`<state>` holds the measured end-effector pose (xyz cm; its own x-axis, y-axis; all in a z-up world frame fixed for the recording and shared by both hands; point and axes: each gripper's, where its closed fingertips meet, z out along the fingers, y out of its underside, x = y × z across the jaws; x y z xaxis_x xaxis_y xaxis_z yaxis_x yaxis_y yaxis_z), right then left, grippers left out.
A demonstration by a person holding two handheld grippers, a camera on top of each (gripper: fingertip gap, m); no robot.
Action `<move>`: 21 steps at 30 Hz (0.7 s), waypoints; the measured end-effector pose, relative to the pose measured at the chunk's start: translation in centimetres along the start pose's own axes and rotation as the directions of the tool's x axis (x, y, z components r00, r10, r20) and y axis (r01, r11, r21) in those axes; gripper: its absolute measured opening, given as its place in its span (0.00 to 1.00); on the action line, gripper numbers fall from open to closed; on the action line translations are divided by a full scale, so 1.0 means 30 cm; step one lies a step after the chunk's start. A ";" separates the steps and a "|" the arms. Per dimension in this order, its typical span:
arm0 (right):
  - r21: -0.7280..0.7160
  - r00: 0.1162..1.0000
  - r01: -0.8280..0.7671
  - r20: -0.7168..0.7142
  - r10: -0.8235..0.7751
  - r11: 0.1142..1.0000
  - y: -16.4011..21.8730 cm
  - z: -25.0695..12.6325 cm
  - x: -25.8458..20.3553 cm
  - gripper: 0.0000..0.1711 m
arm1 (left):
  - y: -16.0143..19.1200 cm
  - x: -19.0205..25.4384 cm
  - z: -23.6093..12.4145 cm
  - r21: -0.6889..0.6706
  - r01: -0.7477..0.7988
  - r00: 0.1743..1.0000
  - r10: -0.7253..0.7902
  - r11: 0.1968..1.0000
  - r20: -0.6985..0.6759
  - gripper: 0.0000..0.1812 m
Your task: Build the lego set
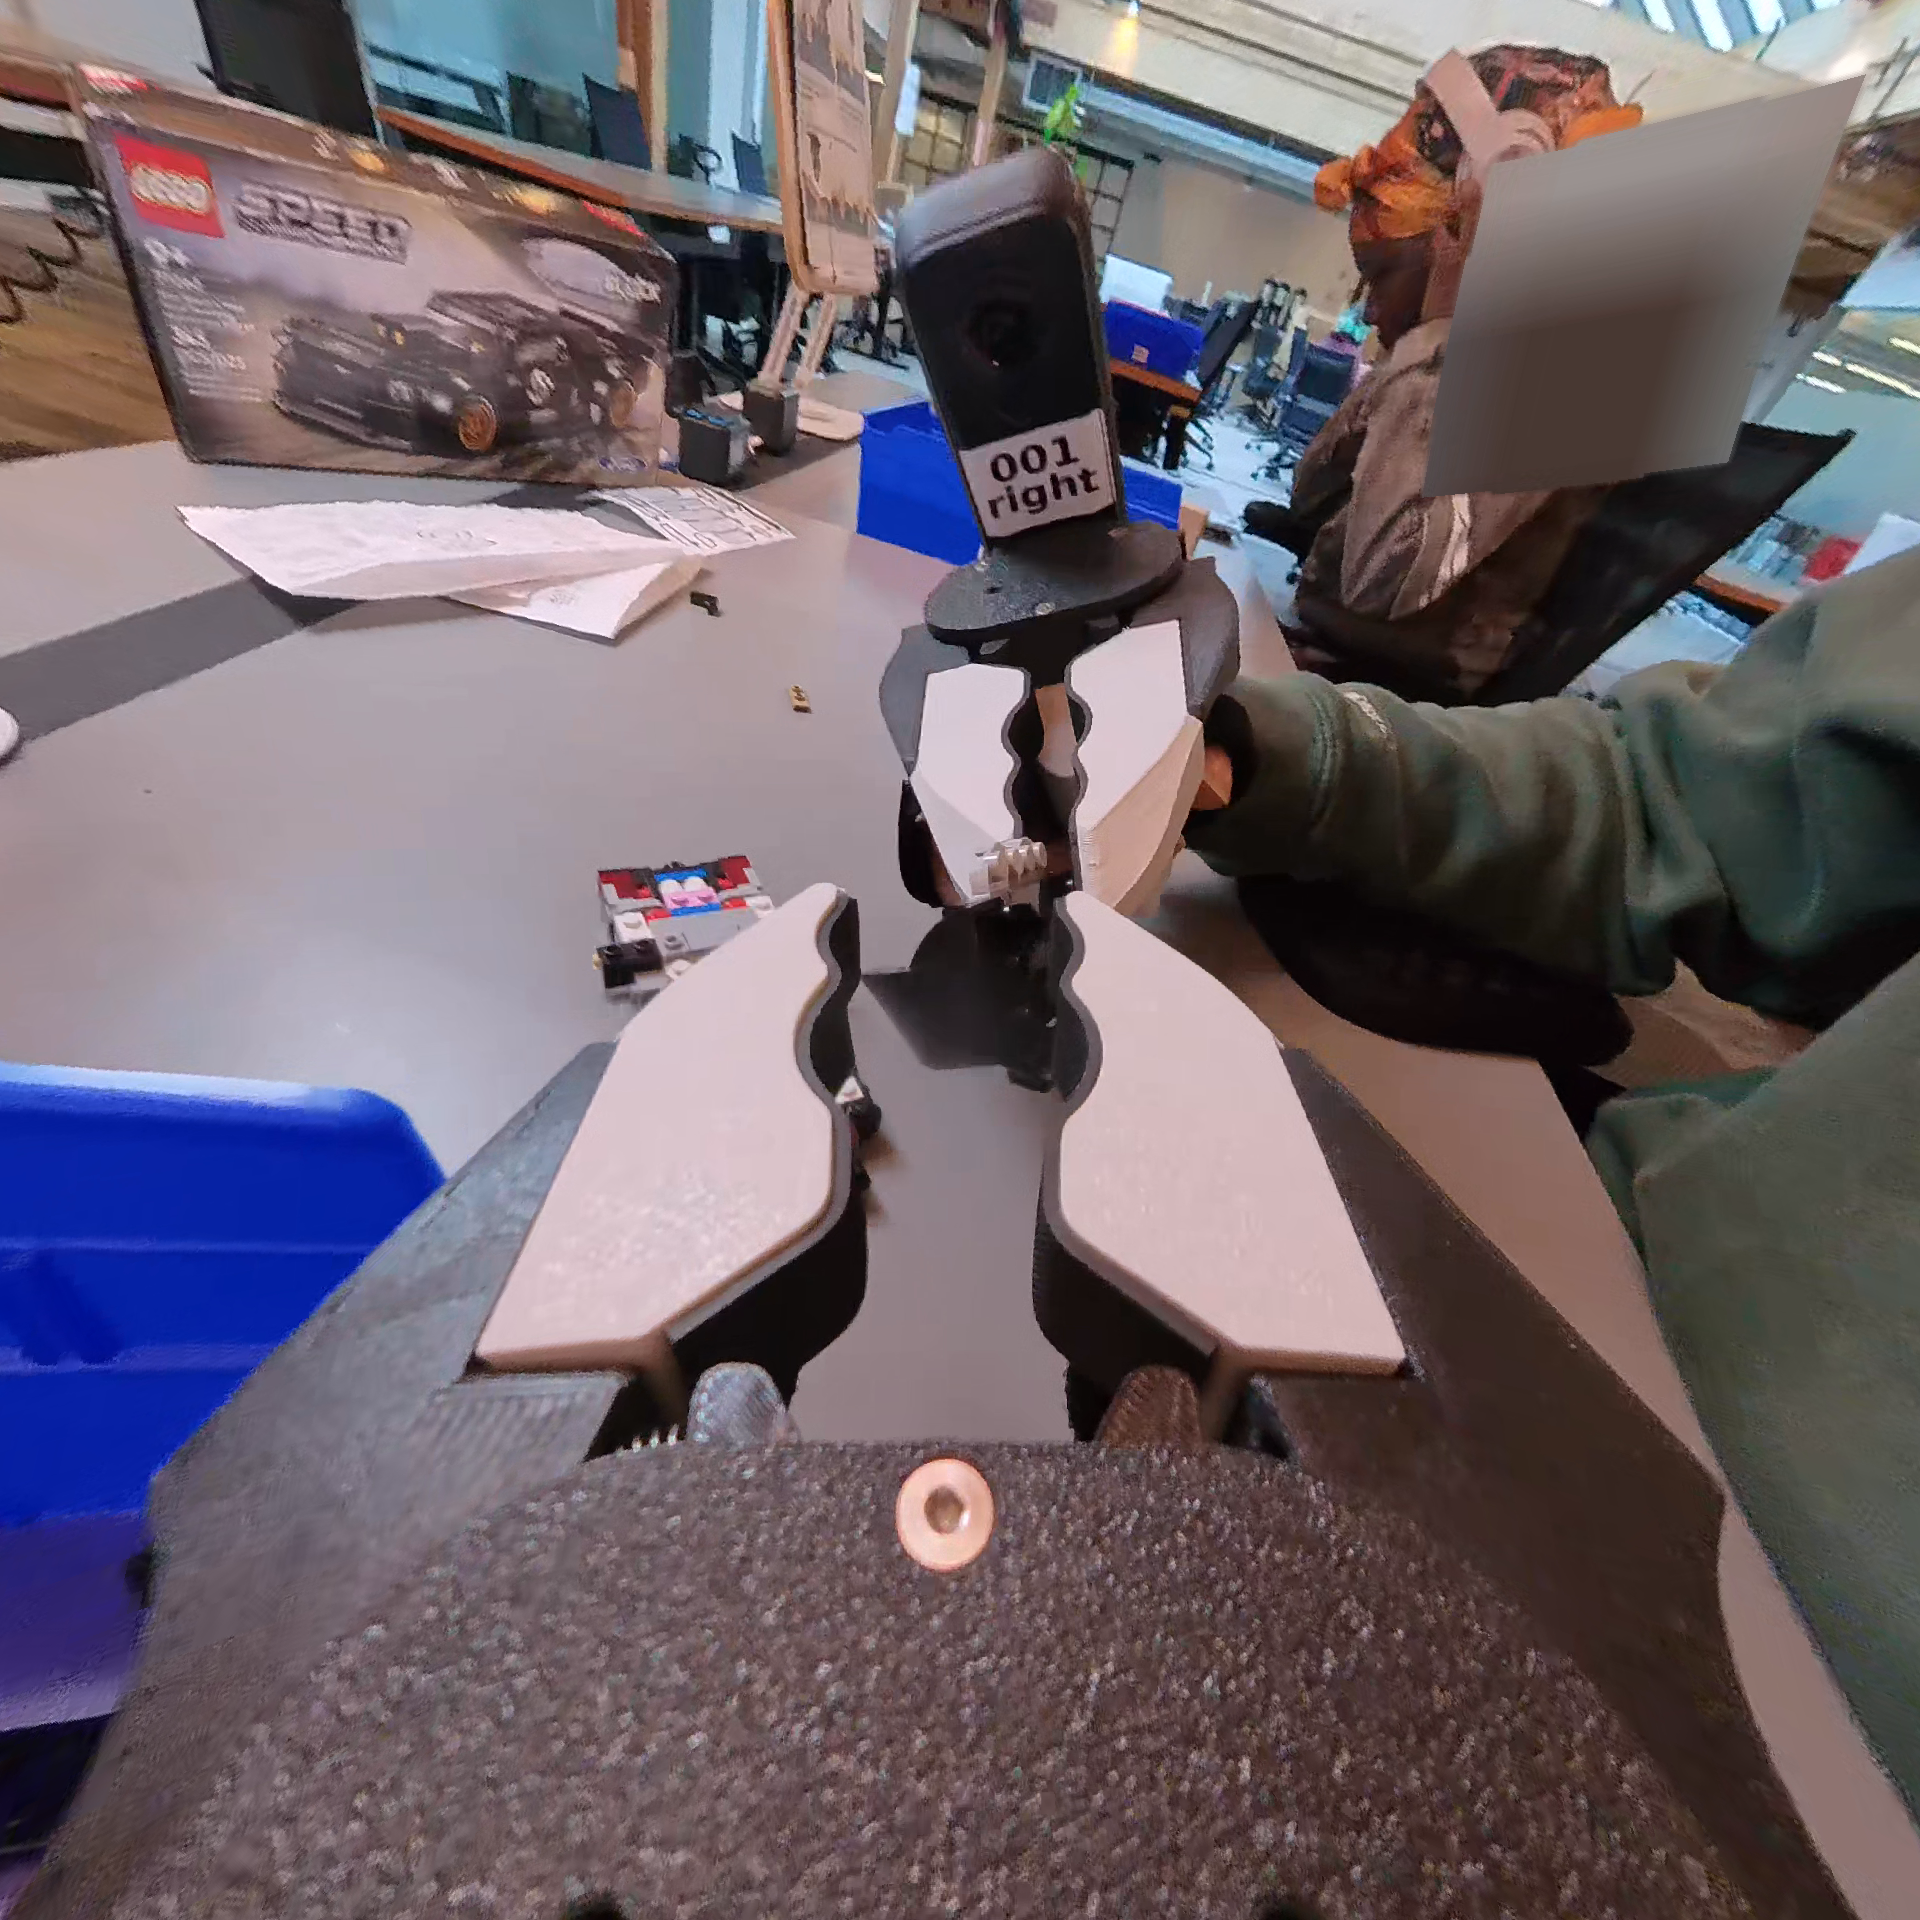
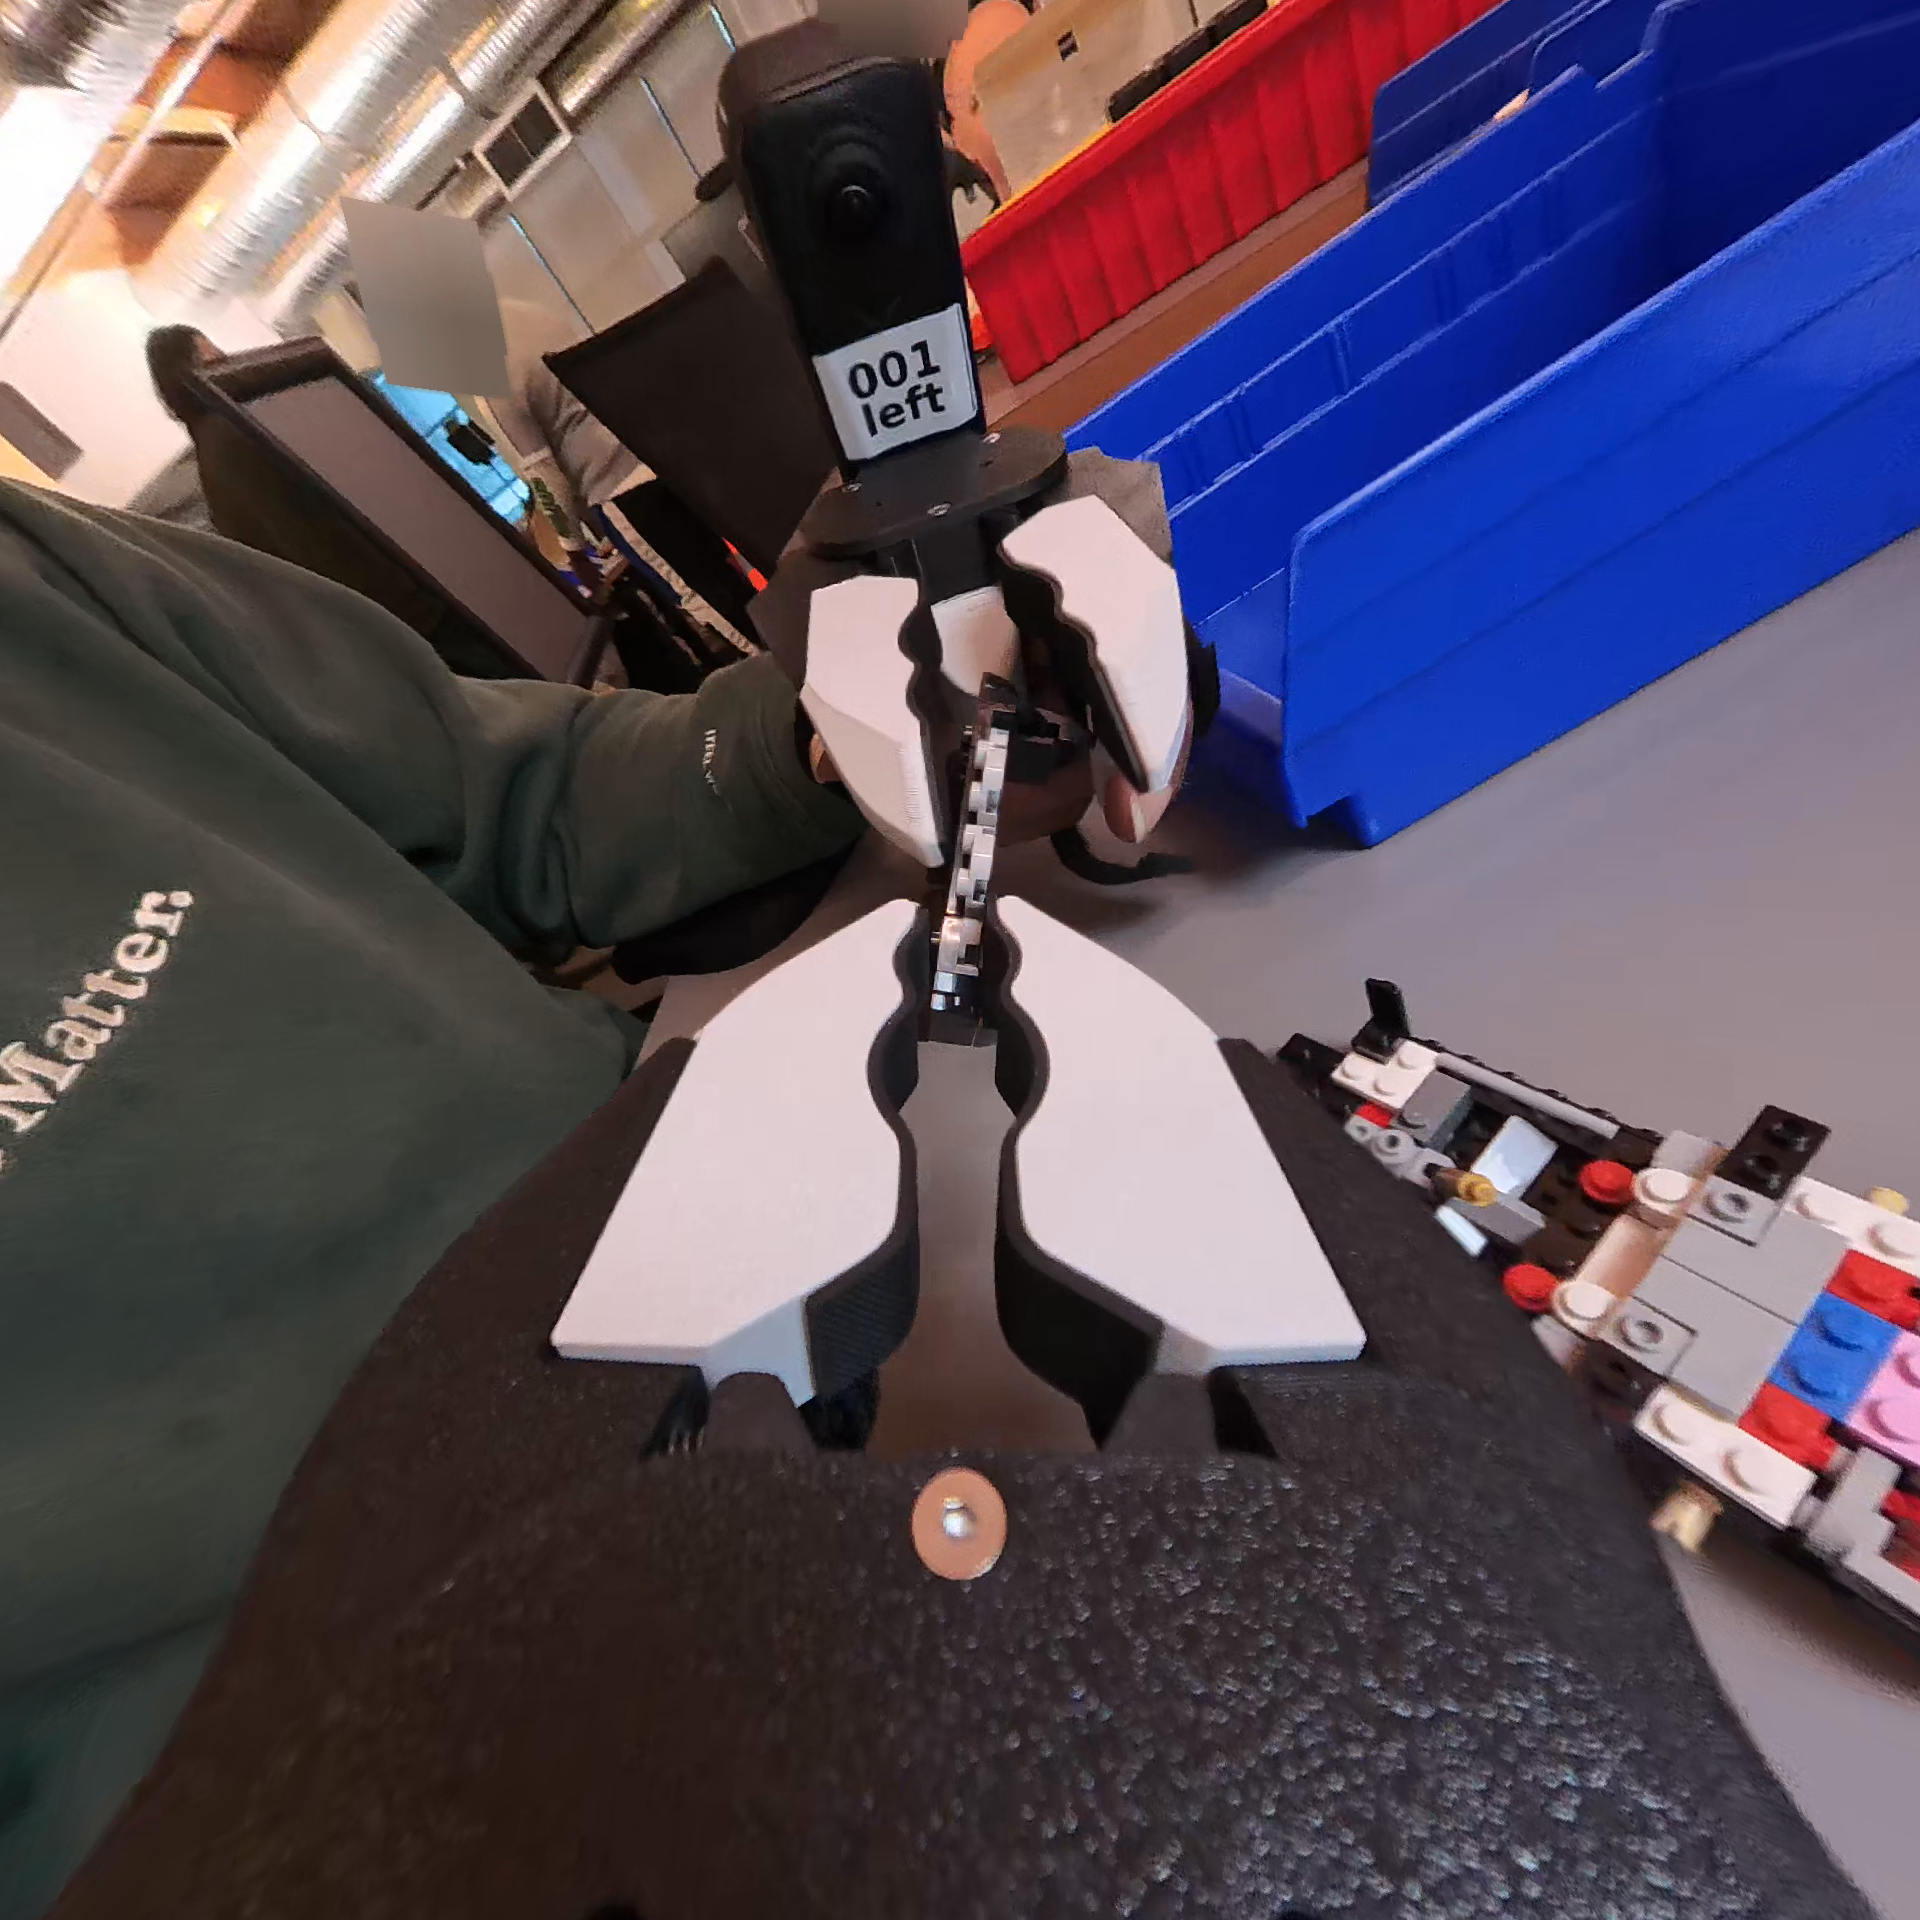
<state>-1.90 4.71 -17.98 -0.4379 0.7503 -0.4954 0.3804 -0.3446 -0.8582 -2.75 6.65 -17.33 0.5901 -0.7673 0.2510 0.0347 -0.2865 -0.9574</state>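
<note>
Both grippers, left gripper (image 2: pixel 987 821) and right gripper (image 2: pixel 961 982), clamp brick strip (image 2: pixel 971 862); ends hidden.

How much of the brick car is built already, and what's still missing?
Done: a flat car base of black, grey, red and blue bricks lies on the grey table. In hand: the left tool and right tool both pinch one black-and-white brick strip, apart from the base. Left, probably: the base shows no wheels or roof, and tiny loose pieces lie near the booklet.

grey table (image 1: pixel 312 831) | brick model (image 1: pixel 675 914) | papers (image 1: pixel 468 551) | blue bins (image 2: pixel 1558 571)
</note>
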 end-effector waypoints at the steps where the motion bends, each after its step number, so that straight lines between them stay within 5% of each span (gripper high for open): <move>1: -0.009 1.000 -0.006 0.000 0.006 1.000 0.008 0.005 0.001 0.05 | 0.008 0.004 0.003 -0.009 0.002 1.000 -0.002 1.000 -0.009 0.18; 8: 0.006 1.000 -0.003 0.001 0.003 1.000 -0.008 -0.009 -0.005 0.05 | 0.000 0.020 0.007 0.007 0.021 0.999 -0.020 1.000 -0.044 0.13; 15: 0.020 0.995 -0.077 0.064 0.076 0.997 -0.016 -0.030 -0.024 0.05 | 0.019 0.040 0.009 -0.039 -0.184 0.983 0.183 0.982 -0.014 0.24; 21: -0.009 0.976 -0.184 0.114 0.184 0.983 0.006 -0.022 -0.024 0.05 | 0.064 0.066 0.037 -0.102 -0.281 0.960 0.280 0.954 -0.024 0.17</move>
<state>-0.97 4.48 -17.69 -0.4504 0.6047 -0.6569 0.4619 -0.4718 -0.7510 -0.63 5.21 -18.82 0.5564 -0.8306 -0.0232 -0.2143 -0.1165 -0.9698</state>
